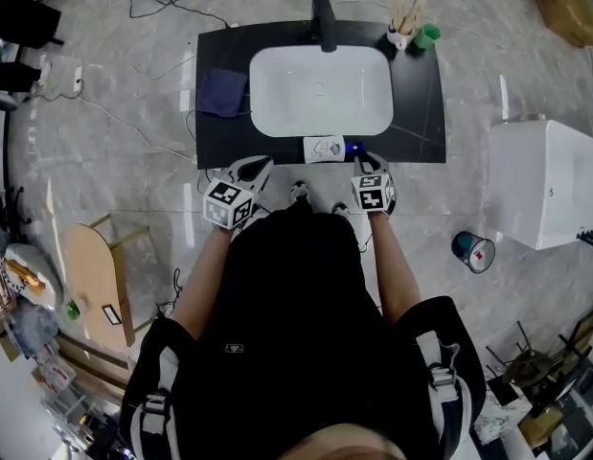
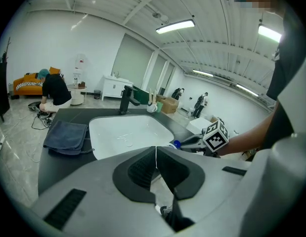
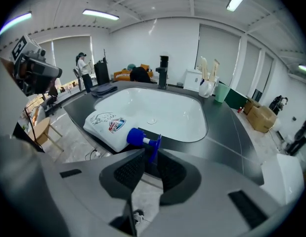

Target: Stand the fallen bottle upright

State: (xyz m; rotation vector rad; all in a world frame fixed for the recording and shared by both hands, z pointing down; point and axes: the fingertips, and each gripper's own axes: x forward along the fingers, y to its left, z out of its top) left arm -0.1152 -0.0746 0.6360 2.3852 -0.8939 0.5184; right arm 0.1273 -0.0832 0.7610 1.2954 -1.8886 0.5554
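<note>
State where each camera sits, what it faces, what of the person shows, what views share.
Head view: on the head, steeply down onto sink, fallen bottle, torso, both arms, left gripper, right gripper.
Left gripper view: on the left gripper, across the sink; right gripper and forearm show.
Right gripper view: on the right gripper, at the bottle's blue pump between its jaws.
Shared: all three show the sink.

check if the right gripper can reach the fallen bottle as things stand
Probably yes: the right gripper is open, the blue pump head of the bottle sits at the gap between its fingers, and nothing blocks it.
</note>
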